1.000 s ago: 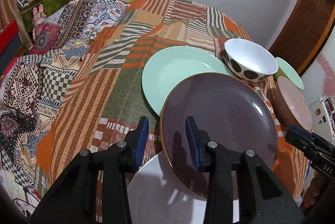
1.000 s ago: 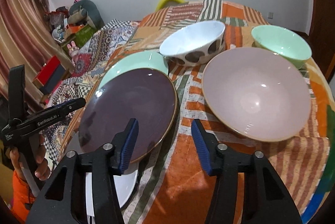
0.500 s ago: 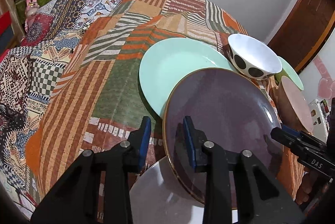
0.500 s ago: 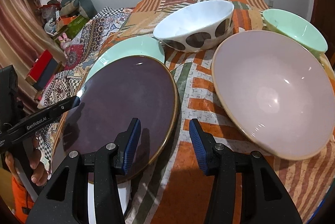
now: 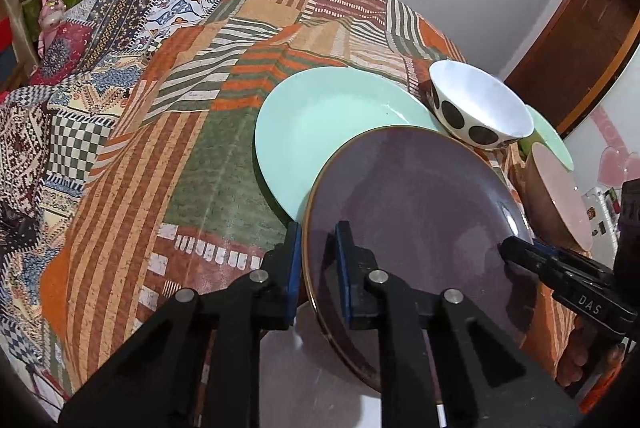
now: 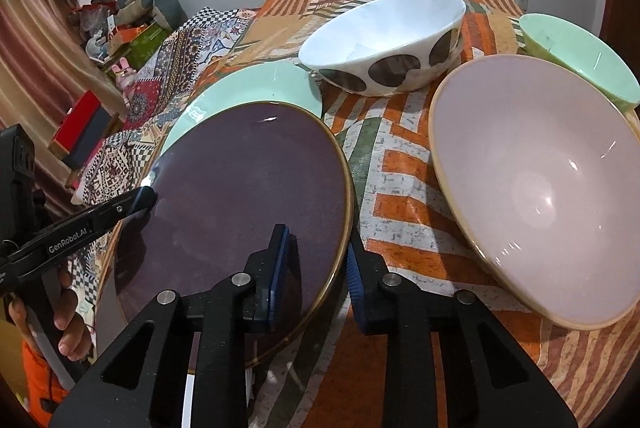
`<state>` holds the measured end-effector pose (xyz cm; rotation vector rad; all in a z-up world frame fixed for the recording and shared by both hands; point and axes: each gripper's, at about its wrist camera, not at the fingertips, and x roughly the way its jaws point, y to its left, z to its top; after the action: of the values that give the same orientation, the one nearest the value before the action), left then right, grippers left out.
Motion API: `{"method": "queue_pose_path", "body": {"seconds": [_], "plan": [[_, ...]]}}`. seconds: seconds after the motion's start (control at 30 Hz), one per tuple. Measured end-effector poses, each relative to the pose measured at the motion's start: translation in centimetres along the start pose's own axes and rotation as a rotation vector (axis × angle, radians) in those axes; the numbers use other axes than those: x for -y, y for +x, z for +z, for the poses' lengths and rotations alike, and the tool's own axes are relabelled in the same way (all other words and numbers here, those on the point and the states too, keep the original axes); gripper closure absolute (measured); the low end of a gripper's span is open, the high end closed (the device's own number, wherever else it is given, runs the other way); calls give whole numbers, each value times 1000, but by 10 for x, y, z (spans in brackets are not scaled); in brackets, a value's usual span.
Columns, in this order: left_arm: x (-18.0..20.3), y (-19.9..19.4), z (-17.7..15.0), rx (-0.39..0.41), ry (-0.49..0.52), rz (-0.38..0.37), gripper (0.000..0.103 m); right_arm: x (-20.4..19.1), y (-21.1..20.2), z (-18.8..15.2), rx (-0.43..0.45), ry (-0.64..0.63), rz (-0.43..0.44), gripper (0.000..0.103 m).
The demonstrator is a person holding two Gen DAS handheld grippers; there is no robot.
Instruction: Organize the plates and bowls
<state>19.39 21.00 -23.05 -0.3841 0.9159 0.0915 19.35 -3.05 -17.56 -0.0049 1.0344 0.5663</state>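
Both grippers have just been closing on the dark plate point(image 5: 408, 212): the left gripper point(image 5: 316, 260) and the right gripper point(image 6: 316, 268) each pinch its rim between their fingers, apparently firmly. It seems ready for lifting.

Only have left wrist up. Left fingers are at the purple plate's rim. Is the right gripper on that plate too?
Observer: Yes. The right gripper has just been closing; its fingers straddle the purple plate's near rim, one on top, one under. The left gripper has just been closing on the opposite rim.
Operator: The pink bowl is edge-on for me. Anything in it?
Observer: No, the pink bowl is empty. It sits apart from the plate, with cloth showing between them.
Operator: And the green bowl? It's mostly hidden here.
Observer: The green bowl is upright and empty, just past the pink bowl's far rim.
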Motion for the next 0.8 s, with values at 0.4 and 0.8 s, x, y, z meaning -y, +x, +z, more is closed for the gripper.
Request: {"method": "queue_pose_path", "body": {"seconds": [0.4, 0.8], "plan": [[34, -48, -4, 65, 60, -199, 103, -10, -18, 0, 26, -31, 18, 85], [-8, -51, -10, 91, 1, 121, 101, -17, -16, -1, 37, -62, -3, 87]]}}
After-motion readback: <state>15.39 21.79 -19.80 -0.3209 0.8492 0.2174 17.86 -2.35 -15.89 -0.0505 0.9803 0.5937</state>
